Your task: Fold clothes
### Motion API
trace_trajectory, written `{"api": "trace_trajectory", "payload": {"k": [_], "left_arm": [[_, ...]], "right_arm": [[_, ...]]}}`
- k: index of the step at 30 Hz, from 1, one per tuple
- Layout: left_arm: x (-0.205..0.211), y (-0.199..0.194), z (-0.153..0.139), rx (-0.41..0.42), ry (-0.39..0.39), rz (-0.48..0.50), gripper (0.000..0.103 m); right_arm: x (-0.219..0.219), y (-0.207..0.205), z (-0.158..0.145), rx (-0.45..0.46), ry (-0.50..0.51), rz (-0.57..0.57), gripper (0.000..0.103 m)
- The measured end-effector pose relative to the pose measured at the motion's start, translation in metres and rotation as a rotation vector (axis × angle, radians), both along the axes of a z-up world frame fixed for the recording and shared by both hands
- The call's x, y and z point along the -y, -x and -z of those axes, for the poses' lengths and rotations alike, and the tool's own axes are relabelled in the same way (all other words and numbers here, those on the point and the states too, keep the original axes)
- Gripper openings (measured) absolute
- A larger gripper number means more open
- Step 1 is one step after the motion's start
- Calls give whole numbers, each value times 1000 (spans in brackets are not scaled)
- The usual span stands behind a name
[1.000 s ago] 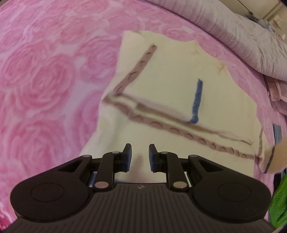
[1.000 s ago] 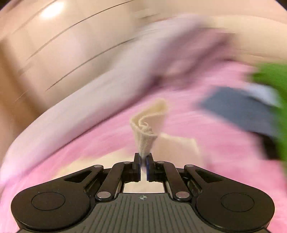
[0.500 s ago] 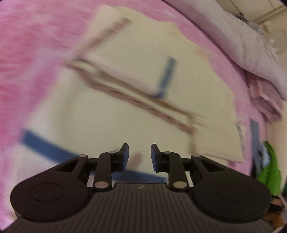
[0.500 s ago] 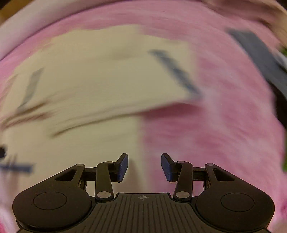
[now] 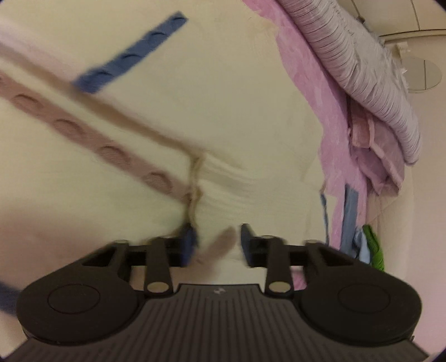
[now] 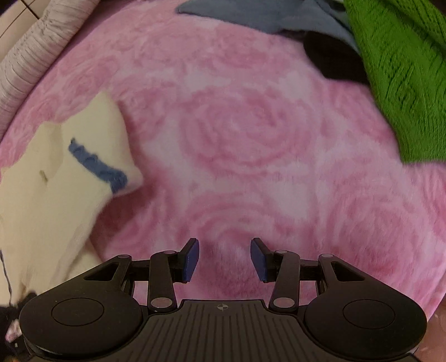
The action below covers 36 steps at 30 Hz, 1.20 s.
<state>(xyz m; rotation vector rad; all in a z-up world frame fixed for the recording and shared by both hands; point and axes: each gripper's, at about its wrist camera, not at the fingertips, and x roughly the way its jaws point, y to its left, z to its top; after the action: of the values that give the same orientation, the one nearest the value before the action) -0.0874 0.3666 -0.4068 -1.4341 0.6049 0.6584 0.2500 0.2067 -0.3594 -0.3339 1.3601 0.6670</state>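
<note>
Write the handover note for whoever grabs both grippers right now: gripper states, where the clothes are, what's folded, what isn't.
Left gripper: open, low over the cream knit garment with blue and mauve stripes, holding nothing; view is motion-blurred.
Right gripper: open and empty, over bare pink rose-pattern blanket, beside the garment's blue-striped corner.
Garment lies on the blanket, partly folded, with layers overlapping along the mauve stripe.
Waiting at the far edge: green knit piece, grey-blue cloth, a black item.
Left to do: finish folding the cream garment, then fold the pile.
</note>
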Motion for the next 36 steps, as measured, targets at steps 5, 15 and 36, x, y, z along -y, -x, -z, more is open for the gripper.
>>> {"api": "trace_trajectory", "payload": {"k": [5,15,36], "left_arm": [[-17,-8,-72,61,-305,89,4],[-86,109,-94,-377,-607,96,4],[-80,136,-63,-541,-636,103,7]], "right_arm": [[-2,7,7,7,20,-24,45],[-20,9,13,25,52,-32,49],[-55,50,9,109,70,-243,55]]}}
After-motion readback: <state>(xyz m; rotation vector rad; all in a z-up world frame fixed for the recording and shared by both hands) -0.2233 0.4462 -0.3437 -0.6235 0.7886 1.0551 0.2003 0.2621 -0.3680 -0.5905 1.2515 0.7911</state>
